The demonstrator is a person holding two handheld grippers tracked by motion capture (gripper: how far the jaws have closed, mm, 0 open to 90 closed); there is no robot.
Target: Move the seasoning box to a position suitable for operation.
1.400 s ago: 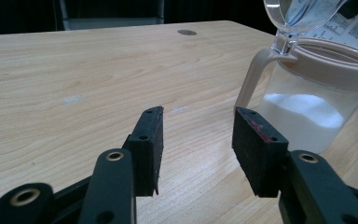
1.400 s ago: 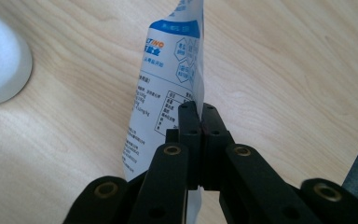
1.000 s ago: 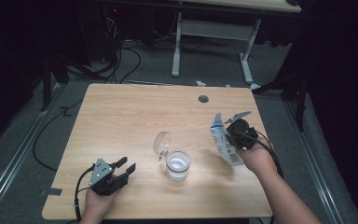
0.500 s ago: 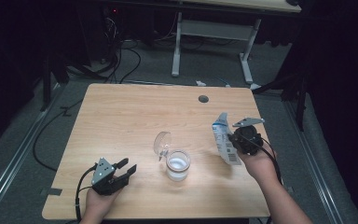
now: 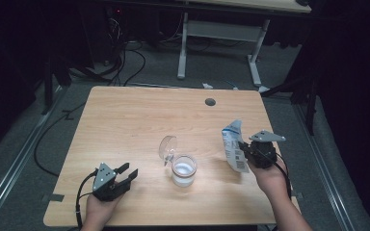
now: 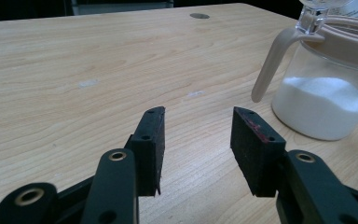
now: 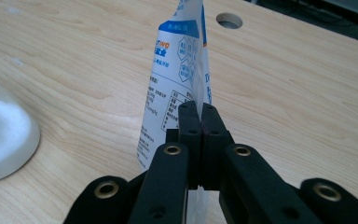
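A clear glass jar (image 5: 183, 170) half full of white powder stands mid-table with its hinged lid (image 5: 167, 146) flipped open; in the left gripper view the jar (image 6: 328, 100) is at the right. My right gripper (image 5: 243, 147) is shut on a white and blue printed pouch (image 5: 233, 144), which it holds upright just right of the jar. In the right gripper view the pouch (image 7: 177, 65) rises from between the pressed pads. My left gripper (image 5: 127, 173) rests near the table's front left, open, with nothing between its fingers (image 6: 151, 140).
The wooden table (image 5: 139, 115) has a round cable hole (image 5: 210, 102) near its far edge. Beyond it stand a white desk frame (image 5: 217, 33) and loose cables (image 5: 120, 57) on the grey floor.
My right gripper has carried the pouch slightly lower and toward the near right of the table. The left gripper and the jar have stayed put.
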